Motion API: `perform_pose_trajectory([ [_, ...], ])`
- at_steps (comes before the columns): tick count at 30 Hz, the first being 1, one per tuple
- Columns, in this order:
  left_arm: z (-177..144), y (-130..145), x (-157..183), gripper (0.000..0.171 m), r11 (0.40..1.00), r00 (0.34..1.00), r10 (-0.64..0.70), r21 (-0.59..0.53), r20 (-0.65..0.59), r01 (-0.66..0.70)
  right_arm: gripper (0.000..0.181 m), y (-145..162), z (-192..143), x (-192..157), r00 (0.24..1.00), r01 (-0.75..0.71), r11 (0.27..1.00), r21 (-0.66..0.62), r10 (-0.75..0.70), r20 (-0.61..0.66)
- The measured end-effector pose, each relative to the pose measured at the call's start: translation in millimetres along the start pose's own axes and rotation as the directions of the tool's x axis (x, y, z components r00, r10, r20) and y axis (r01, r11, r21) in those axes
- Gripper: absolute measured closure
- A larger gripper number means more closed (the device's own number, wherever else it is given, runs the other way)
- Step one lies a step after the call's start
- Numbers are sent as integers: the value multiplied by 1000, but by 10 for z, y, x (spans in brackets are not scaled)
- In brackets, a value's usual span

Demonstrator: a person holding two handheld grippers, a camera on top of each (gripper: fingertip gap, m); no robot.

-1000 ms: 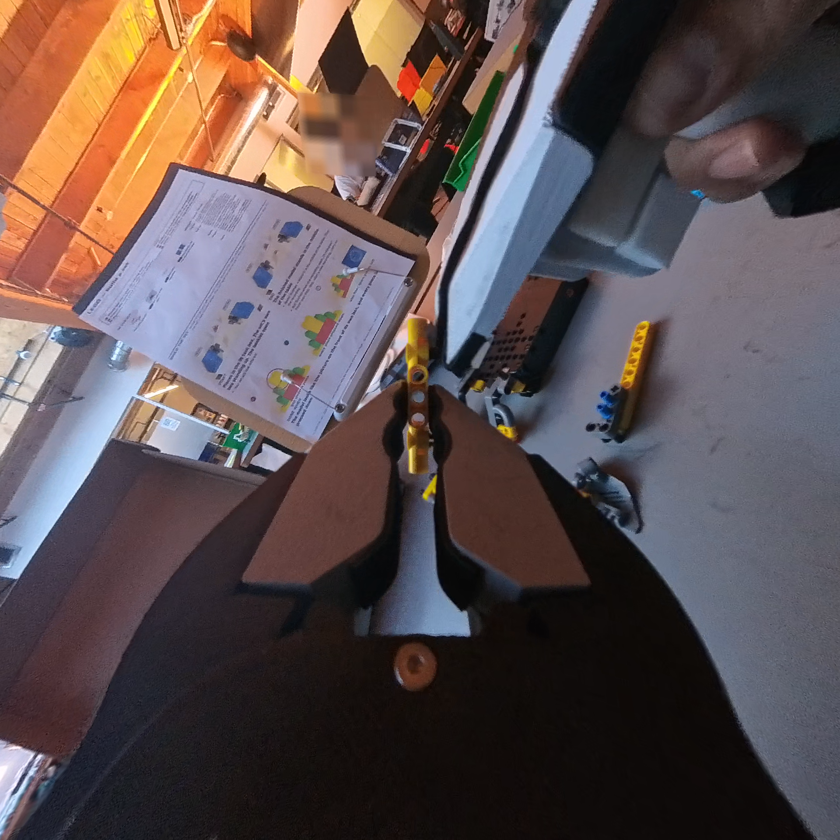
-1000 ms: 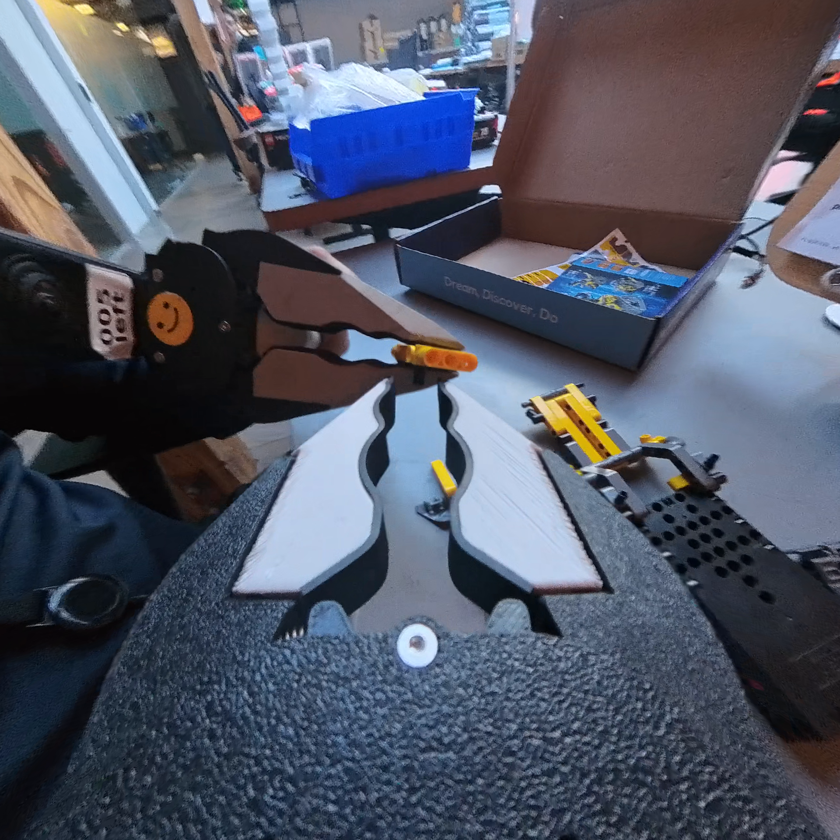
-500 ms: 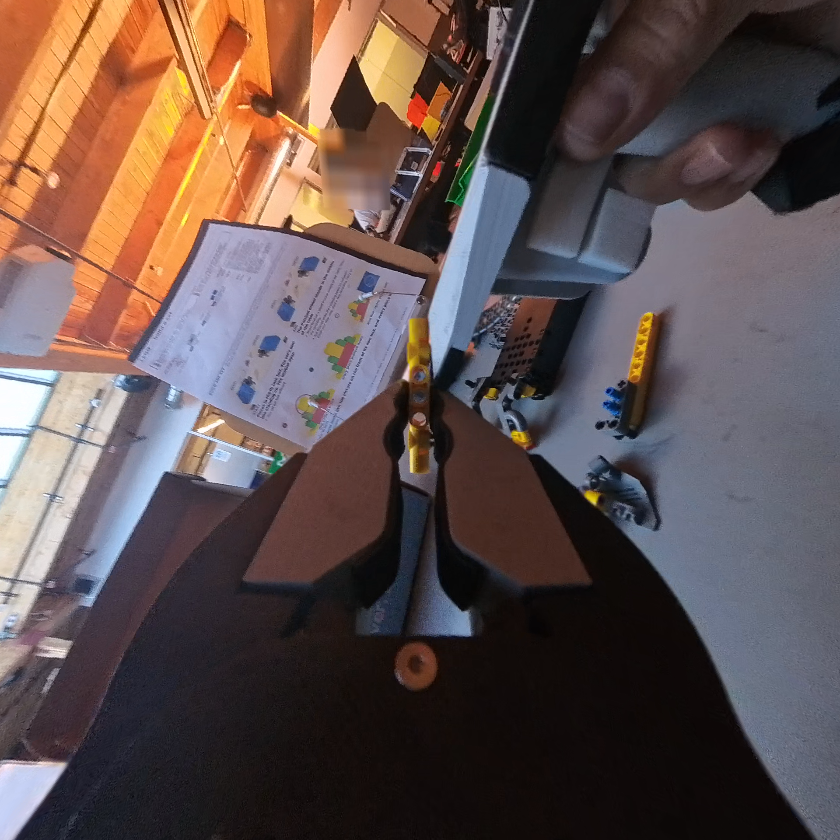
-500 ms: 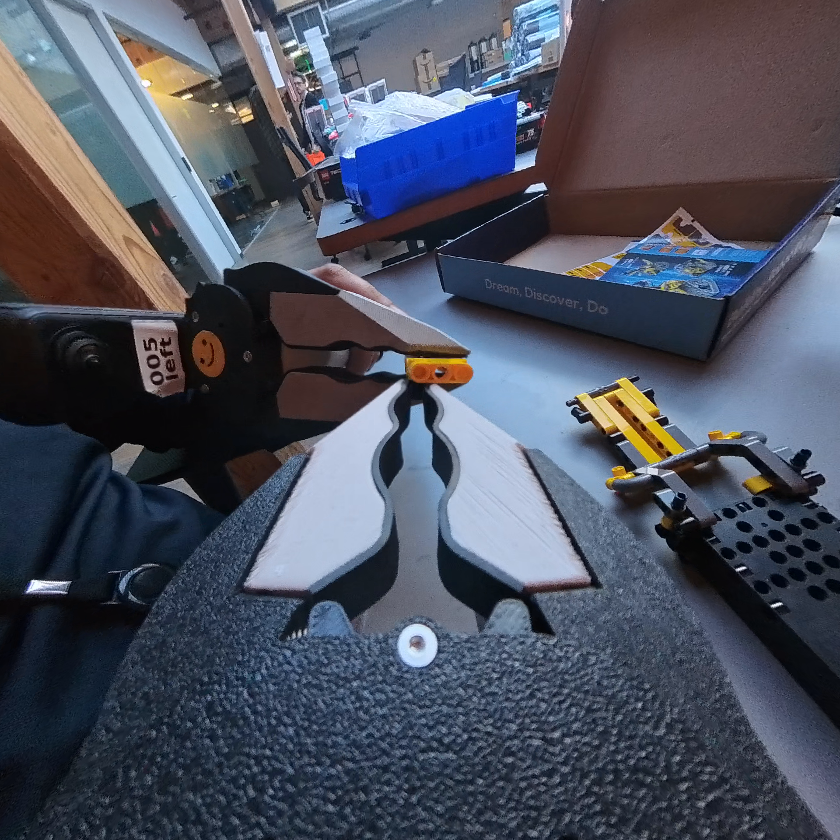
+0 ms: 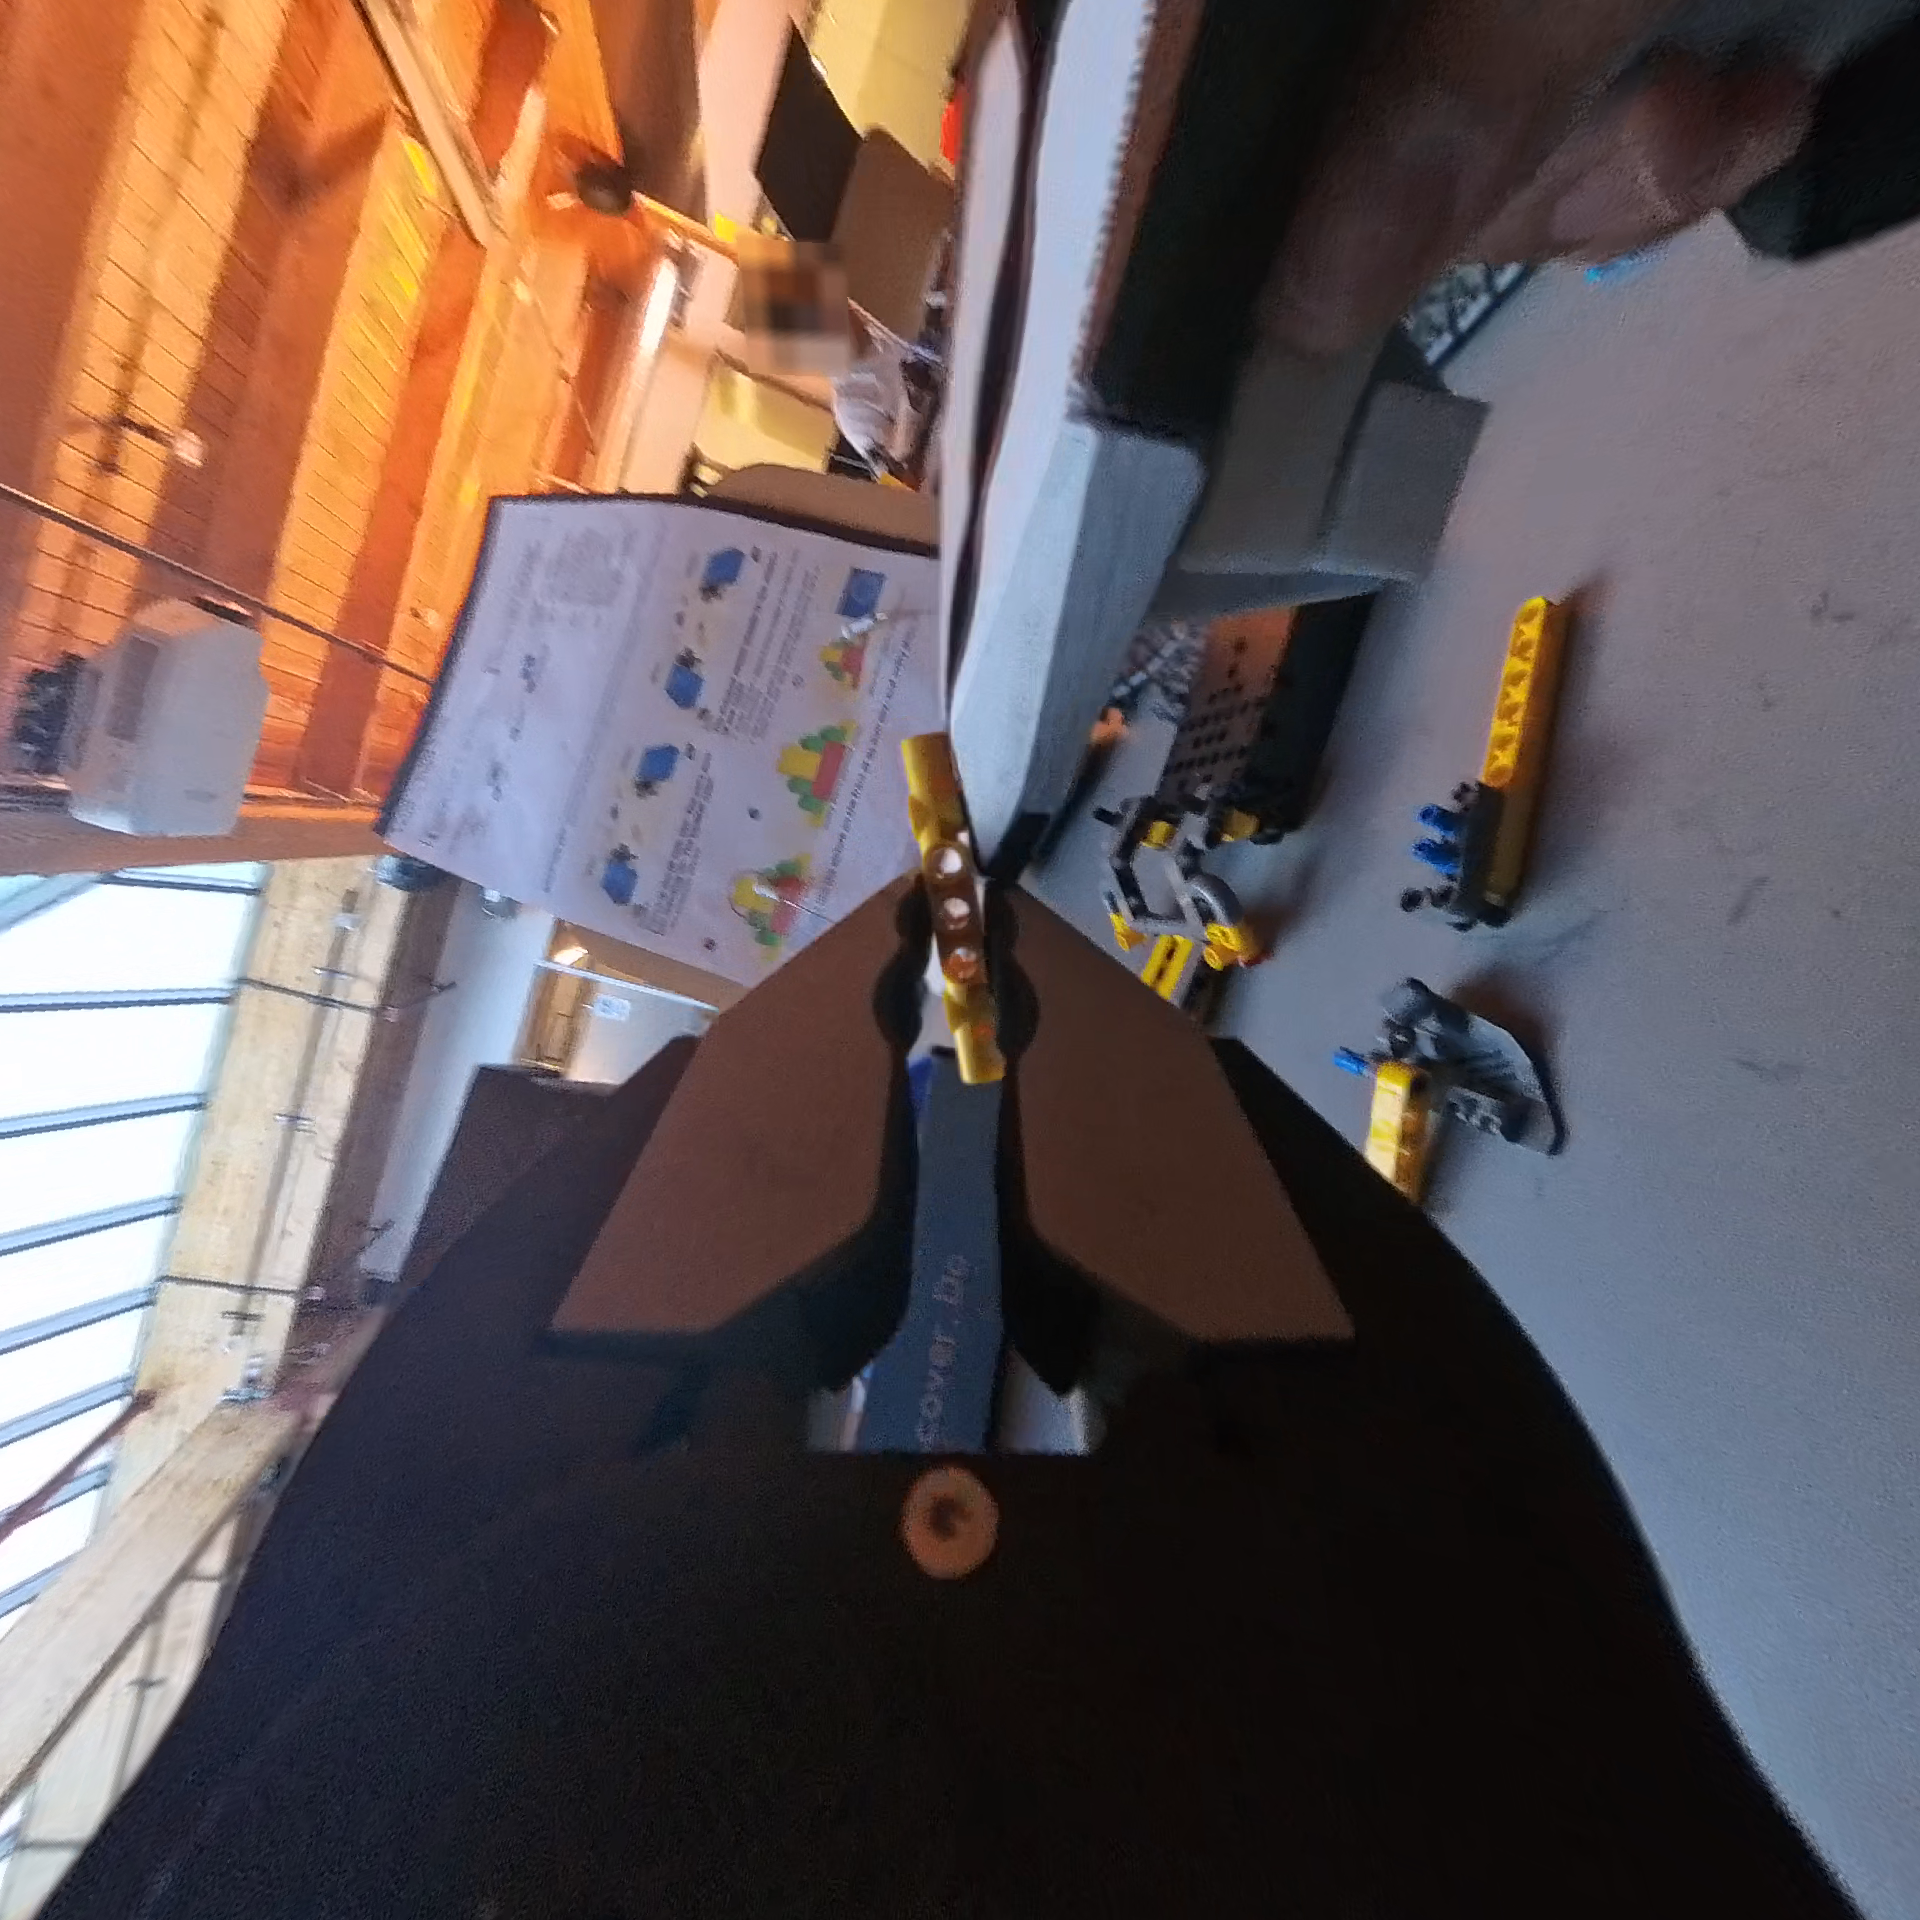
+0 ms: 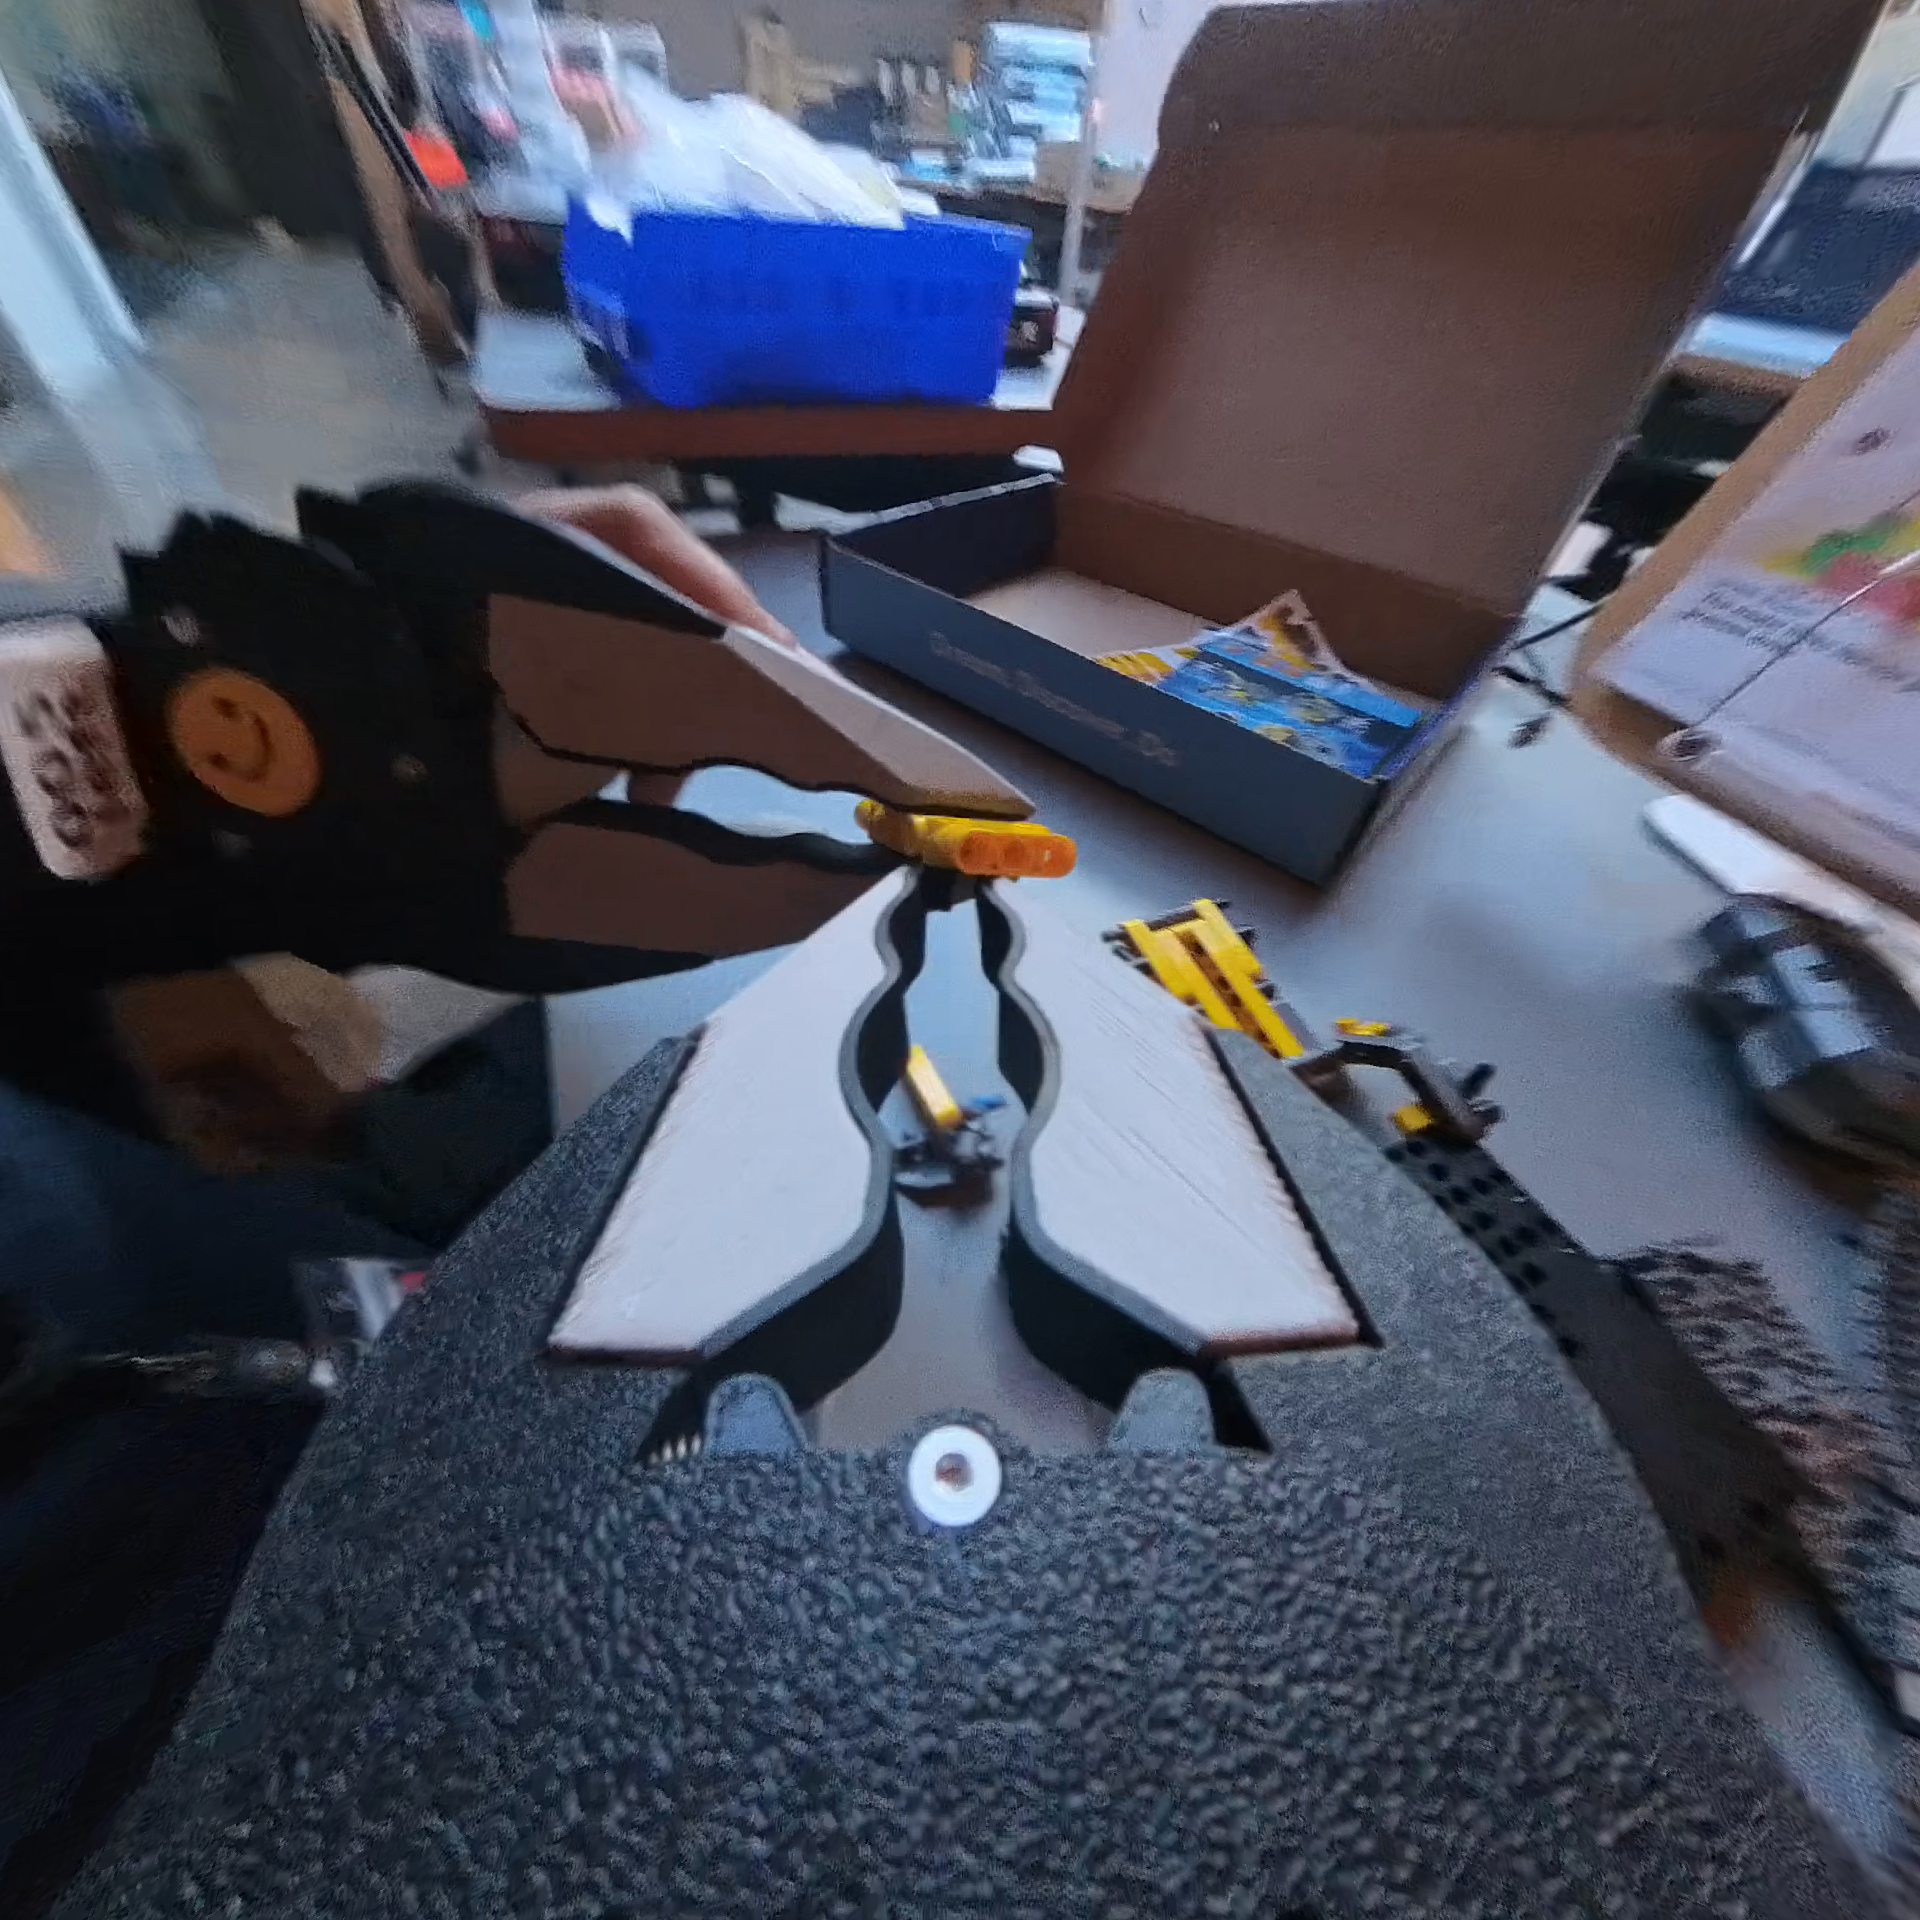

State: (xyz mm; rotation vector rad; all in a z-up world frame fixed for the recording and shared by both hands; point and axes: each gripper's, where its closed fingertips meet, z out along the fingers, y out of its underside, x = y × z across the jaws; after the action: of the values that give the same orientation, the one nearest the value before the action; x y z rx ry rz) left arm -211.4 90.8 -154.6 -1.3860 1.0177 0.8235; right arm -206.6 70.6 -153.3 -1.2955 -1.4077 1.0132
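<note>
My left gripper is shut on a short yellow beam with holes and holds it above the grey table. In the right wrist view the left gripper comes in from the left with the beam sticking out sideways. My right gripper has its tips closed to a narrow gap right under the beam, on a small dark piece at the beam's underside. In the left wrist view the right gripper touches the beam from above right, with a hand behind it.
An open cardboard box with a booklet stands behind. A black perforated plate and a yellow-grey assembly lie to the right. A yellow beam with blue pins, a small grey-yellow part and an instruction sheet also show. Left and right tips are no more than a few centimetres apart.
My right gripper was open and lower; it rose to the beam and its fingers closed under it. My left gripper kept hold of the beam and tilted a little.
</note>
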Motion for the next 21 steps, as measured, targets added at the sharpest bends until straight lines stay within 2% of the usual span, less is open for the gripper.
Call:
perform_pose_trajectory([
  [3,13,32,65,163,998,996,-57,-20,-73,56,179,53,18,14,987,139,987,-85,-146,-74],
  [7,-8,-38,14,158,994,992,-108,23,-64,109,181,19,-25,83,993,83,995,-63,-87,-77],
  [12,-44,-102,-99,143,970,973,-213,98,-89,222,180,-44,-99,109,994,-96,995,10,96,47],
  [18,-53,-146,-62,140,976,983,-161,131,-91,172,181,-39,-119,135,937,-317,947,50,305,172],
  [21,-29,-107,3,135,980,982,-154,112,-114,166,181,-102,-159,162,899,-403,911,86,376,223],
])
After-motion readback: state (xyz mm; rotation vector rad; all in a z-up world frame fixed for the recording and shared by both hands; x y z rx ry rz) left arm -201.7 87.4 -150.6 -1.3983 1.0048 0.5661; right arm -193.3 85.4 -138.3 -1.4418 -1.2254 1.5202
